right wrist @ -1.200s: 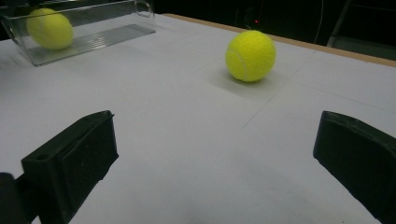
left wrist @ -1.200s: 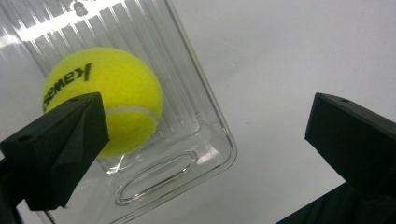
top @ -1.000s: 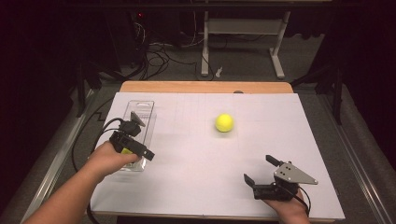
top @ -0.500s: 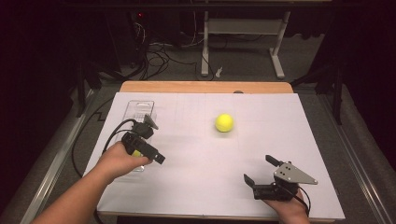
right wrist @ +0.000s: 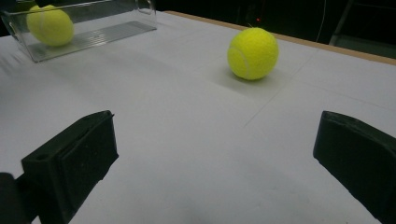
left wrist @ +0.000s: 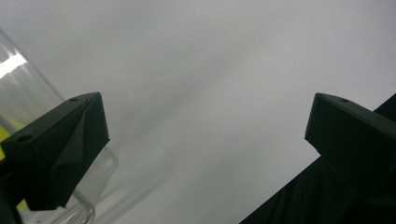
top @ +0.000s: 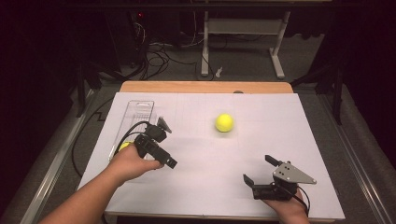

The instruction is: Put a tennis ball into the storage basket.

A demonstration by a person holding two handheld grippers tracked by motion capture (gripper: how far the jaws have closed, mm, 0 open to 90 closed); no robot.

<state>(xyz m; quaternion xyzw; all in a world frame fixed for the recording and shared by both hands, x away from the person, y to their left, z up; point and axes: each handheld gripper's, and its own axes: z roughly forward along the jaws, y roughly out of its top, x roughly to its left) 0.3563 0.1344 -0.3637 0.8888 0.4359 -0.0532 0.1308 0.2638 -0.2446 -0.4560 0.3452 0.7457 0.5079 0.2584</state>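
Note:
A yellow tennis ball point(top: 224, 122) point(right wrist: 252, 52) lies free on the white sheet, right of centre toward the back. A second yellow ball point(top: 123, 146) point(right wrist: 49, 24) sits inside a clear plastic container point(top: 135, 112) point(right wrist: 93, 28) point(left wrist: 23, 84) at the left. My left gripper point(top: 167, 143) point(left wrist: 205, 116) is open and holds nothing; it hovers just right of the container's near end. My right gripper point(top: 259, 169) point(right wrist: 215, 135) is open near the front edge, its jaws pointing toward the free ball, which is well out of their reach.
The white sheet point(top: 205, 186) covers a wooden table whose far edge point(top: 205, 87) shows bare. A black cable point(top: 135, 128) loops from the left gripper over the container. Beyond the table are floor cables and a white stand point(top: 243, 32).
My left gripper has slid to the right, off the container and over the bare sheet. The right gripper and the free ball have stayed still.

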